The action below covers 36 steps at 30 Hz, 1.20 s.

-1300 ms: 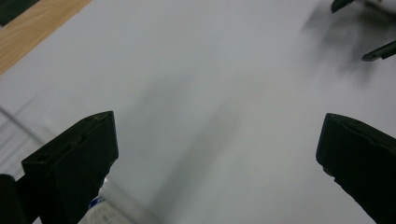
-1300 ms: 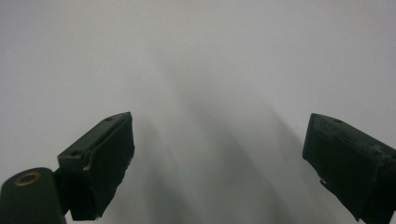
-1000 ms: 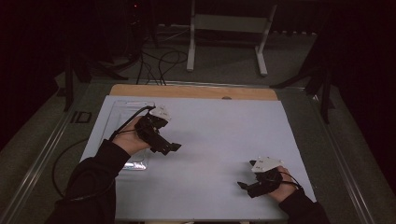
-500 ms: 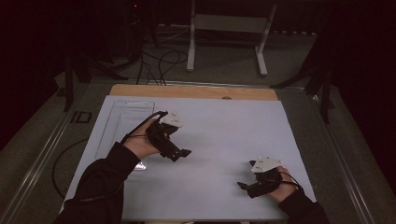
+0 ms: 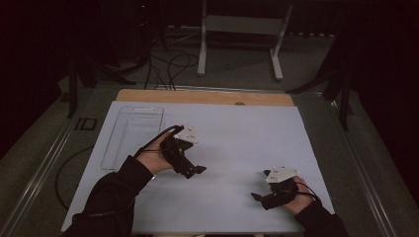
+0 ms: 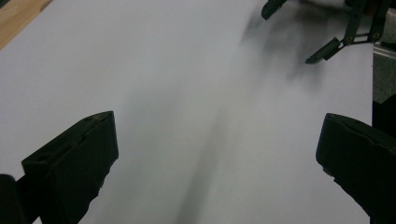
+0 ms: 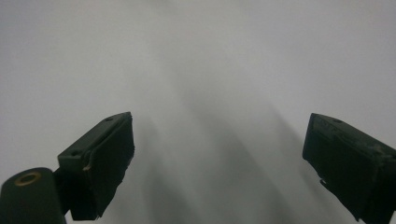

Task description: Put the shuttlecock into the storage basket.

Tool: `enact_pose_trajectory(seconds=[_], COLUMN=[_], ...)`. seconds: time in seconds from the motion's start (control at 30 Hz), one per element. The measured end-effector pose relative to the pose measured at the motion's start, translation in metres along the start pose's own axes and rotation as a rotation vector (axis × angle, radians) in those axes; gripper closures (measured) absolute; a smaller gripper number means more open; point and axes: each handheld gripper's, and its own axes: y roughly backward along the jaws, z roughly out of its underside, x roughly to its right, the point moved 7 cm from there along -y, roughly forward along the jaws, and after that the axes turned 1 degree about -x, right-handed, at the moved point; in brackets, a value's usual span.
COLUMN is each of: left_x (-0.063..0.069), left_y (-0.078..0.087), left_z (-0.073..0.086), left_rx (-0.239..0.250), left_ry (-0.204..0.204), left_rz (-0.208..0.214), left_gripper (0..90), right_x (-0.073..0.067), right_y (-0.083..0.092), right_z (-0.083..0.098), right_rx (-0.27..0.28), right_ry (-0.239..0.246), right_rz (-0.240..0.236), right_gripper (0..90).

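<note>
Nearby, clear tray [image 5: 132, 136] beside left claw [image 5: 193, 172].

A white sheet [image 5: 237, 143] covers the tabletop [image 5: 207, 97], bare beneath both pairs of jaws; a clear ribbed tray [image 5: 132, 136] lies left of the left jaws.

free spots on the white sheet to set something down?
Bare room on the white paper sheet: the far right stretch up to the wooden table edge, and the middle strip between the left gripper and right gripper. The clear plastic tray takes the far left corner. Near the grippers it is tight.
</note>
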Motion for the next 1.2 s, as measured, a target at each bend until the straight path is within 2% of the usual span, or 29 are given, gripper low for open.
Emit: enact_pose_trajectory(seconds=[0.4,0.8,1.0,1.1,1.2], left_x=[0.013,0.025,0.032,0.035,0.040], left_y=[-0.011,-0.019,-0.024,-0.026,-0.030], left_z=[0.014,0.040,0.059,0.066,0.074], left_rx=[-0.005,-0.024,-0.030,-0.034,-0.036], left_ry=[-0.002,-0.011,0.016,0.010,0.021], left_rz=[0.018,-0.002,0.010,0.012,0.016], left_gripper=[0.0,0.0,0.0,0.0,0.0], right_x=[-0.001,-0.003,-0.004,-0.003,-0.003], right_y=[-0.001,0.000,0.000,0.000,0.000], right_z=[-0.001,-0.002,-0.002,-0.002,-0.002], right_rx=[0.003,0.012,0.010,0.009,0.010], right_ry=[0.003,0.004,0.007,0.010,0.010], right_rz=[-0.010,-0.009,-0.010,-0.008,-0.007], right_gripper=[8.9,8.9,8.9,8.9,8.9])
